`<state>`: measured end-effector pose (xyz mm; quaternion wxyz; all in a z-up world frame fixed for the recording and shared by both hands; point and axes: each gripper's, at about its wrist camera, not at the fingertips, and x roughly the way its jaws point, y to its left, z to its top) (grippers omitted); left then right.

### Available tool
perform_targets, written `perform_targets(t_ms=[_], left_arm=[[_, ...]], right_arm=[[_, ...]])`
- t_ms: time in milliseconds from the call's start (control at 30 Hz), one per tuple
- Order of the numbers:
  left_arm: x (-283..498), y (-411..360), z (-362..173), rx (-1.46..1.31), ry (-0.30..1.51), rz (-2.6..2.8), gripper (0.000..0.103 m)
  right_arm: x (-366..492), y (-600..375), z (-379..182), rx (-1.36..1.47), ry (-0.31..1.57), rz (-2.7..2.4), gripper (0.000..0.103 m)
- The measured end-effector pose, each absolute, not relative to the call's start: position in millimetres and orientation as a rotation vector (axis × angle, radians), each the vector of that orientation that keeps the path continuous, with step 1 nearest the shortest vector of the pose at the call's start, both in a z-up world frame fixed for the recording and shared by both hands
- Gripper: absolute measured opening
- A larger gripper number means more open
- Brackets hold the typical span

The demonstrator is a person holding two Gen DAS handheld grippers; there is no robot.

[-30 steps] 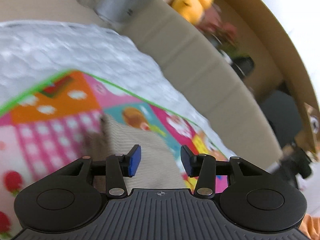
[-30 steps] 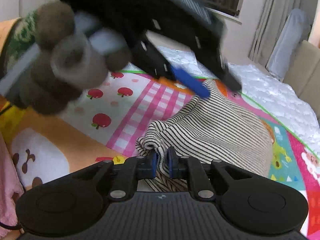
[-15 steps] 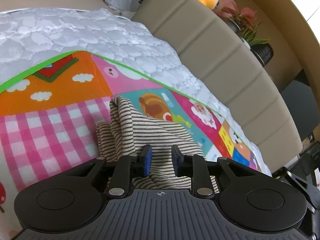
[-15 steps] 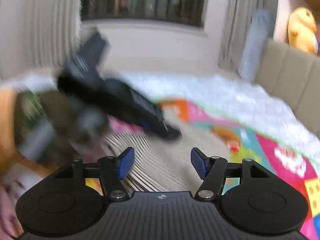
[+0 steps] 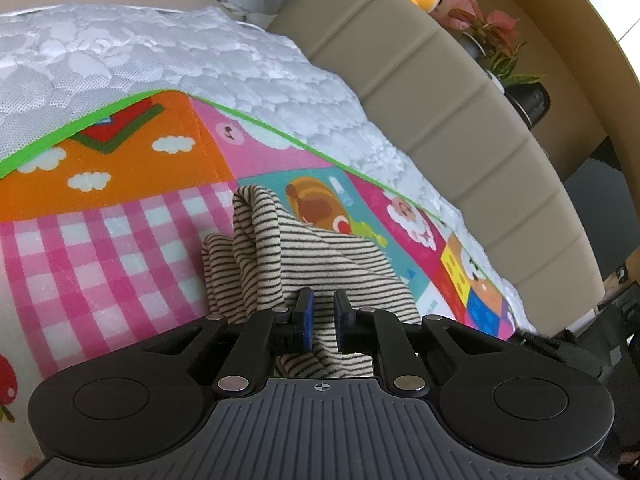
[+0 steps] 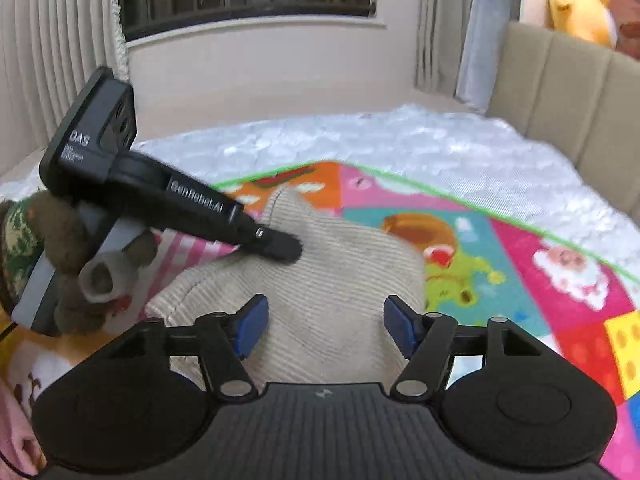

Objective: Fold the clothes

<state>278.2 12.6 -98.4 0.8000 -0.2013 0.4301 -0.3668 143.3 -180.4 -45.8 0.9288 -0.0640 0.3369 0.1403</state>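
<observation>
So my left gripper (image 5: 320, 322) is clamped down on a bunched fold of the striped shirt (image 5: 296, 256), blue pads nearly together with cloth pinched between them. My right gripper (image 6: 322, 326) is spread wide with nothing in it, hanging just above the same shirt (image 6: 320, 280), which looks smeared and mostly beige from that side.

The shirt sits crumpled on the colourful play mat (image 5: 100, 232), roughly mid-mat, straddling the pink checked patch and the teal cartoon panel, not far in from the mat's green-trimmed far edge. The mat lies on a white quilted mattress (image 5: 160, 48), which shows past that edge.

From the right wrist view I can see the left gripper (image 6: 280, 246) coming in from the left edge, tip touching the shirt, held by a gloved hand (image 6: 76, 264). A beige padded headboard (image 5: 460, 120) runs along the mattress's far side with a yellow plush toy (image 6: 580, 2) on top.
</observation>
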Motion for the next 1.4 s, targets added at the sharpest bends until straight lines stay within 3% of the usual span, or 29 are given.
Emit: perform_targets(t_ms=[67, 200, 267, 333, 400, 567, 700, 867, 933, 967, 1067, 1267, 1333, 1367, 1400], left_arm=[[278.7, 12.8, -98.2, -0.435, 0.926, -0.786, 0.013], [277.4, 13.4, -95.6, -0.435, 0.931, -0.778, 0.013], [274.5, 16.2, -90.6, -0.443, 0.939, -0.766, 0.014], [265.1, 22.6, -78.4, -0.449, 0.935, -0.754, 0.032], [250.6, 28.9, -63.3, -0.434, 0.925, -0.762, 0.039], [230.1, 24.4, -55.2, -0.356, 0.949, -0.790, 0.039], [240.7, 20.8, -77.8, -0.312, 1.008, -0.740, 0.025], [243.6, 20.6, -84.0, -0.242, 1.008, -0.704, 0.024], [244.7, 20.6, -86.4, -0.214, 1.007, -0.690, 0.058], [245.3, 20.5, -87.7, -0.200, 1.007, -0.683, 0.059], [247.9, 21.9, -92.2, -0.226, 1.021, -0.692, 0.058], [250.9, 20.2, -94.4, -0.220, 1.019, -0.705, 0.060], [251.0, 20.3, -94.6, -0.220, 1.020, -0.706, 0.061], [250.8, 20.3, -94.4, -0.219, 1.020, -0.706, 0.061], [250.6, 20.3, -94.3, -0.218, 1.020, -0.706, 0.060]], right_arm=[[154.1, -179.0, -45.7, -0.146, 0.695, 0.296, 0.049], [152.3, -161.7, -73.5, -0.243, 0.780, 0.324, 0.050], [143.6, -150.8, -84.2, -0.334, 0.724, 0.307, 0.050], [141.1, -149.0, -84.2, -0.336, 0.714, 0.293, 0.050], [143.0, -153.3, -84.0, -0.317, 0.715, 0.302, 0.051], [146.4, -173.7, -62.7, -0.225, 0.726, 0.324, 0.052], [157.6, -197.2, -31.1, -0.150, 0.688, 0.283, 0.053], [200.6, -192.0, -30.6, -0.231, 0.646, 0.249, 0.046], [222.9, -181.4, -49.9, -0.316, 0.690, 0.220, 0.046], [233.0, -178.7, -63.8, -0.350, 0.719, 0.199, 0.047], [248.2, -186.4, -87.7, -0.348, 0.737, 0.164, 0.062], [247.2, -205.4, -78.1, -0.219, 0.774, 0.127, 0.063], [243.3, -200.4, -68.5, -0.225, 0.755, 0.123, 0.048], [240.4, -195.0, -61.9, -0.238, 0.737, 0.129, 0.034], [237.4, -189.3, -55.1, -0.249, 0.717, 0.138, 0.027]])
